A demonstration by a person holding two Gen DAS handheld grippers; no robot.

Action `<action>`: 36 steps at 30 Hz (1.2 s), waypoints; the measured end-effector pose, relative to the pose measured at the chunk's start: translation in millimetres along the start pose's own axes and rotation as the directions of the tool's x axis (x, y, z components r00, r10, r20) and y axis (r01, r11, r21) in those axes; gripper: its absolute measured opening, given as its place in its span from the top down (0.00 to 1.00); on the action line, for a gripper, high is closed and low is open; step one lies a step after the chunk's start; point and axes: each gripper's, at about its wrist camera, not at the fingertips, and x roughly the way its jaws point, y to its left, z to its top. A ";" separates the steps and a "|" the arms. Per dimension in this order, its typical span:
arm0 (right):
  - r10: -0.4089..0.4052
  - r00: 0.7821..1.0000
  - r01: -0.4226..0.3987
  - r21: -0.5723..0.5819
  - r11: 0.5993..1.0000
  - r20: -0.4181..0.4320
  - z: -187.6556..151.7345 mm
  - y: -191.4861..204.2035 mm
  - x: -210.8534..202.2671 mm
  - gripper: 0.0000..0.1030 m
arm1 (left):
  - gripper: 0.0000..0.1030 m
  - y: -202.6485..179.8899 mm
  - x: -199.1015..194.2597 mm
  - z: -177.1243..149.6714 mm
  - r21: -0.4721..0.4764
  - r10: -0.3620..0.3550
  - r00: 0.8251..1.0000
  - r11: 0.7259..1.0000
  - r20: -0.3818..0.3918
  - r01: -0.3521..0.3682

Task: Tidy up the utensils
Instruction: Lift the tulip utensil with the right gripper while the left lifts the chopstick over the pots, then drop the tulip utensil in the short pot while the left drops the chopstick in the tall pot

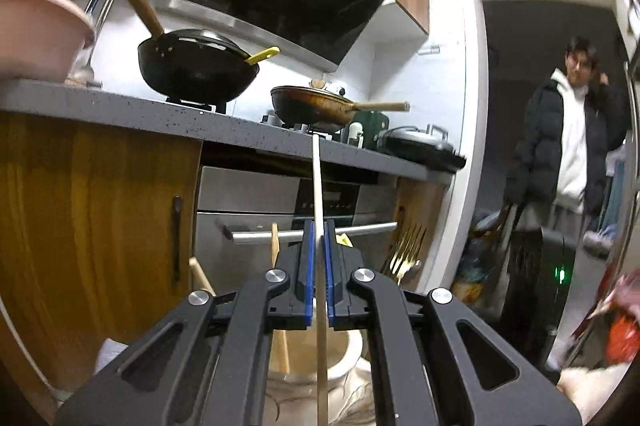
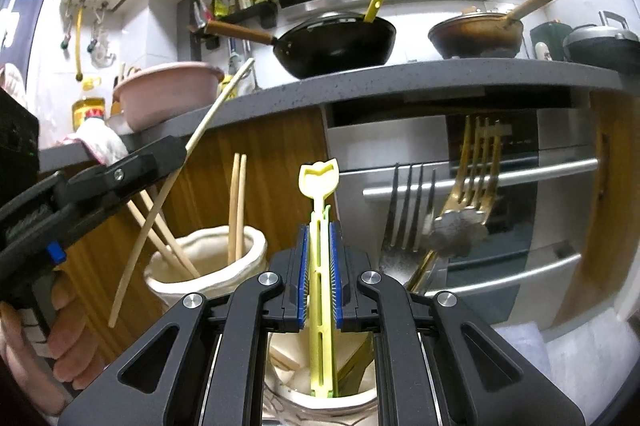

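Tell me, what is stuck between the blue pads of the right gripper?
A yellow-green plastic utensil stands squeezed between the right gripper pads, its lower end inside a white holder. The right wrist view shows it.

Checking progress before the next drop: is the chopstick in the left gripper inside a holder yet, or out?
Out. The chopstick is pinched in the left gripper, its lower end hanging outside the white holder.

chopstick (image 1: 317,186) btm: hidden behind jaws, then cut by frame edge
yellow tool (image 2: 320,266) btm: sunk in cup (image 2: 352,404), unseen
gold fork (image 2: 476,162): blurred, handle hidden
red item (image 1: 622,338): blurry, can't ID
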 end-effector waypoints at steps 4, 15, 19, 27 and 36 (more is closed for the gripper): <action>-0.004 1.000 0.004 0.004 1.000 0.008 1.3 -1.7 0.3 0.90 | 0.96 8.6 9.0 11.2 -0.058 -0.028 0.999 0.998 0.017 0.029; 0.004 1.000 -0.004 -0.004 1.000 0.017 2.6 -0.6 1.4 0.90 | 0.96 -2.5 36.0 14.8 0.023 0.035 0.999 0.999 0.041 -0.036; 0.001 1.000 -0.001 -0.012 1.000 0.015 1.7 0.3 3.2 0.90 | 0.96 -10.8 34.8 6.8 0.081 0.050 0.998 0.995 0.038 -0.053; -0.004 1.000 0.005 -0.034 0.999 0.022 -0.3 4.1 6.9 0.90 | 0.96 -17.4 5.1 -3.2 0.130 0.060 0.998 0.990 0.008 -0.061; -0.041 0.999 0.041 -0.071 0.997 0.000 -7.6 7.5 0.8 0.90 | 0.96 -15.7 -16.9 -25.1 0.108 0.071 0.991 0.992 -0.113 -0.059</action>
